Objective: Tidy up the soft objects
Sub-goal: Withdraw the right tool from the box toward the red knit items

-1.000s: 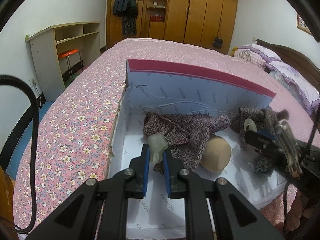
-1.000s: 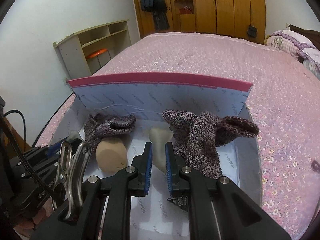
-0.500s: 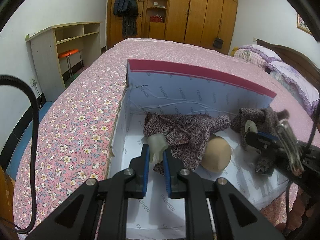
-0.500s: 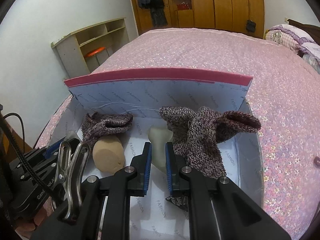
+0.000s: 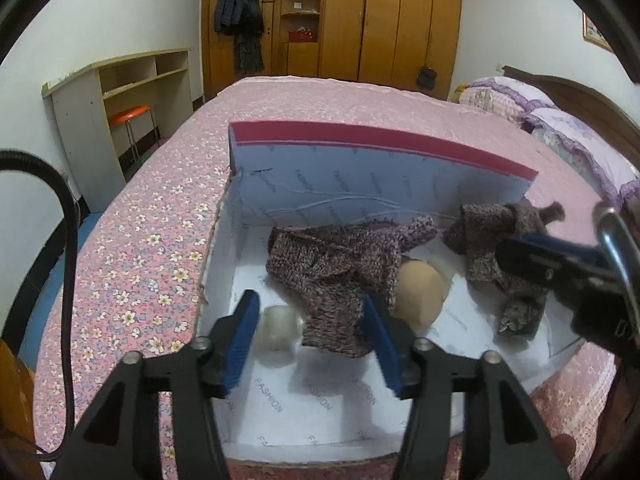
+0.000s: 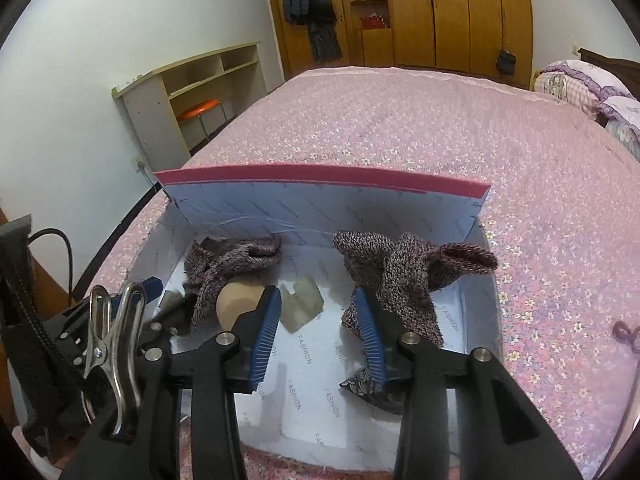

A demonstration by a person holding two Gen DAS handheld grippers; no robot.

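Observation:
A white "FASHION" box (image 5: 320,396) with a raised red-edged lid (image 5: 380,144) lies on the bed. Inside are two mottled purple knitted pieces, one on the left (image 5: 336,272) (image 6: 236,256) and one on the right (image 5: 496,236) (image 6: 408,268), a tan rounded form (image 5: 420,292) (image 6: 240,300) and pale translucent pieces (image 5: 278,328) (image 6: 302,304). My left gripper (image 5: 310,344) is open over the box, empty, astride a pale piece and the left knit's edge. My right gripper (image 6: 318,332) is open and empty above the box floor.
The box rests on a pink floral bedspread (image 6: 440,128). A metal clip (image 6: 112,344) hangs on the left gripper's body. Pillows (image 5: 560,132) lie at the far right. A shelf desk with an orange stool (image 5: 130,114) and wooden wardrobes (image 5: 380,20) stand beyond the bed.
Both grippers have opened: the left let go of the pale piece it was pinching, the right let go of the other pale piece. Both pieces now lie in the box.

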